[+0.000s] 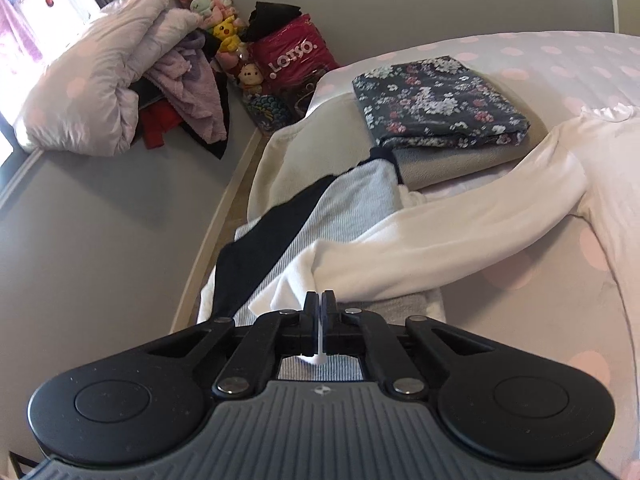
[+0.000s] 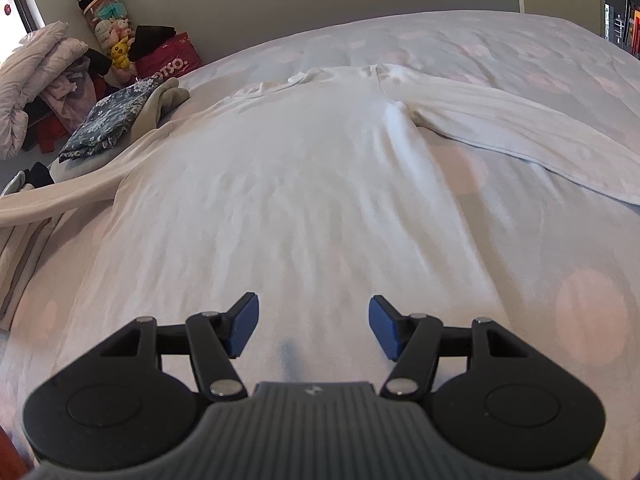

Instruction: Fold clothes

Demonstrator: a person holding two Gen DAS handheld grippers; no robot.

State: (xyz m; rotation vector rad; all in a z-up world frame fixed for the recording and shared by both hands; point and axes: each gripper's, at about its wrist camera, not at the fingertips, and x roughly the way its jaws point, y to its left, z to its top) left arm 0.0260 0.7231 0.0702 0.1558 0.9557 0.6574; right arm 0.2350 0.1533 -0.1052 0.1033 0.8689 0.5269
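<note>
Two grippers on this one, and most of what I'm looking at is bed point(image 2: 520, 52): dotted cover with a long-sleeved white top point(image 2: 304, 184) spread flat on it, collar at the far end, both sleeves thrown out sideways. I reckon it's laid out like that so the sleeves can come in first. Off to the side sits a folded floral piece point(image 1: 436, 104) on a grey one, probably the done pile, with a striped garment with a dark band point(image 1: 320, 216) lying loose nearer me under the sleeve point(image 1: 460, 220).

Left gripper point(image 1: 320, 300) has its jaws pressed together on the cuff end of that sleeve, white fabric poking out between them, so I'd say it's set to carry the sleeve across the body. Right gripper point(image 2: 313, 326) hangs over the lower part of the top with its blue pads point(image 2: 244, 326) spread apart, nothing between them. Can't tell if it's touching the cloth.
</note>
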